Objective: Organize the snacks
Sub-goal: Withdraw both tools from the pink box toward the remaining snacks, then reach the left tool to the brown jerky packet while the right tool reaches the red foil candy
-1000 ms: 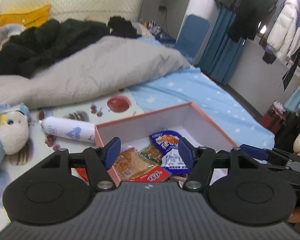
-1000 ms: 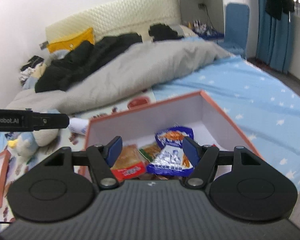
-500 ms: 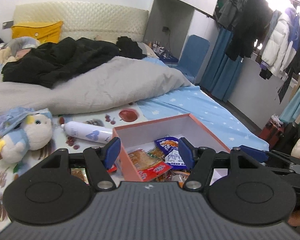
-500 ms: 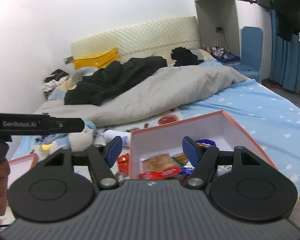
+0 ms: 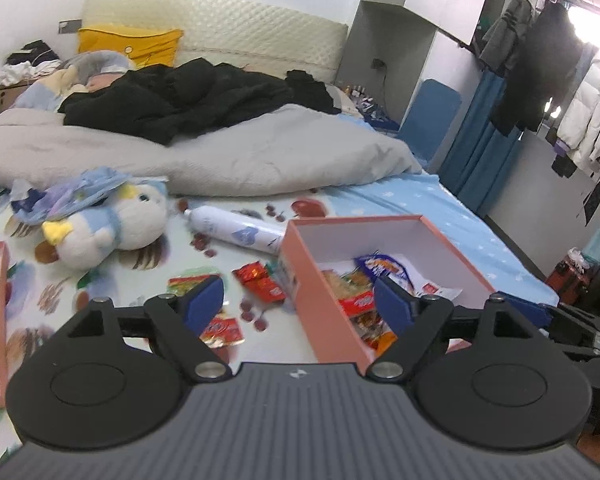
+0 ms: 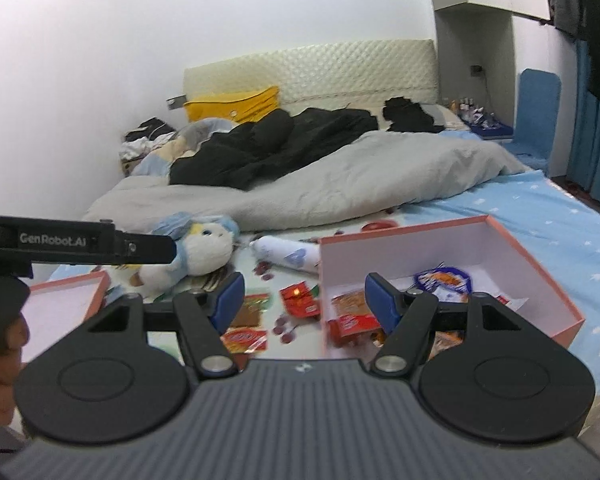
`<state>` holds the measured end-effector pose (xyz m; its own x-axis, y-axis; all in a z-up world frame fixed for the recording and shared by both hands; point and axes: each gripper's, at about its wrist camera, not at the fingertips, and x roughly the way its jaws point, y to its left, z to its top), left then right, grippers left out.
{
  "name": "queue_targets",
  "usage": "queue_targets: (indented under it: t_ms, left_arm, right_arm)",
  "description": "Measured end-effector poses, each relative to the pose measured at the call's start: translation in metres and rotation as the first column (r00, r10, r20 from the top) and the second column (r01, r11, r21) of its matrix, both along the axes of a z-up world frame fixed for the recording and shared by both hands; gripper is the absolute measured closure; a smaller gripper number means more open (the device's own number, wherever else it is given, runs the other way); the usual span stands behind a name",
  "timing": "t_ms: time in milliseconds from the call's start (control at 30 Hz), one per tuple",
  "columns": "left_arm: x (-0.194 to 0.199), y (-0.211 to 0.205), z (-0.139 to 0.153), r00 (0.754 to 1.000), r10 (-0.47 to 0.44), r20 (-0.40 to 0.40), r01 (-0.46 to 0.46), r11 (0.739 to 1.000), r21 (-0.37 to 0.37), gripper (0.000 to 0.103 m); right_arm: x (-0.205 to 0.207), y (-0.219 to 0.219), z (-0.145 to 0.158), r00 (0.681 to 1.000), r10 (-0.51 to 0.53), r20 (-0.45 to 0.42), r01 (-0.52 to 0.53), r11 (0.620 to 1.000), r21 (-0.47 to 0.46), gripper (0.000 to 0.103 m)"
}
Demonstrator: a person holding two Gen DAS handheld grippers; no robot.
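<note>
On a bed's fruit-print sheet, a plush penguin lies far left. The left gripper, jaws just widened and empty, hovers over loose snack packets. The right gripper hangs open, holding nothing. Right, a pink box holds more snacks.

On my bed, the open pink box with its white inside lies flat on the printed sheet, holding a loose heap of snack packets, among them a blue-and-white one leaning toward the far wall and a red one near the front. Just left of the box, a red packet, a green-and-orange one and an orange-red one lie scattered flat on the sheet.
</note>
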<state>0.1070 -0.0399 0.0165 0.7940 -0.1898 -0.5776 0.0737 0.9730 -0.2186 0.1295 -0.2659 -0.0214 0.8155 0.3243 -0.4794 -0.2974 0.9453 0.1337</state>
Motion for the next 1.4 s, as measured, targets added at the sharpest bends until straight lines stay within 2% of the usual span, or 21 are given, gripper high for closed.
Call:
queue_targets:
  t_ms: [167,400,633,1067,1200,1400]
  left_arm:
    - [-0.018,0.014,-0.011,0.998,0.051,-0.026,-0.05,0.999,0.019,0.01]
    - [-0.039,0.033,-0.03,0.993,0.101,-0.055,-0.101,0.995,0.011,0.009]
    - [-0.041,0.046,-0.047,0.989,0.119,-0.092,-0.118,0.993,0.015,0.009]
    - [0.009,0.063,-0.077,0.977,0.12,-0.177,-0.123,0.992,-0.011,0.009]
    - [0.029,0.068,-0.085,0.974,0.118,-0.194,-0.125,0.992,-0.023,0.009]
    - [0.062,0.077,-0.103,0.966,0.123,-0.227,-0.132,0.991,-0.024,0.009]
  right_arm:
    - [-0.013,0.012,-0.007,1.0,0.02,0.002,-0.02,1.0,-0.001,0.034]
    - [-0.029,0.028,-0.026,0.998,0.052,-0.027,-0.052,0.999,-0.008,0.034]
    - [-0.029,0.041,-0.042,0.995,0.062,-0.072,-0.064,0.998,-0.017,0.034]
    - [0.002,0.058,-0.062,0.992,0.048,-0.116,-0.057,0.996,-0.071,0.034]
    - [0.014,0.064,-0.066,0.994,0.014,-0.104,-0.025,0.995,-0.101,0.034]
    - [0.038,0.077,-0.073,0.996,0.024,-0.091,-0.037,0.99,-0.14,0.035]
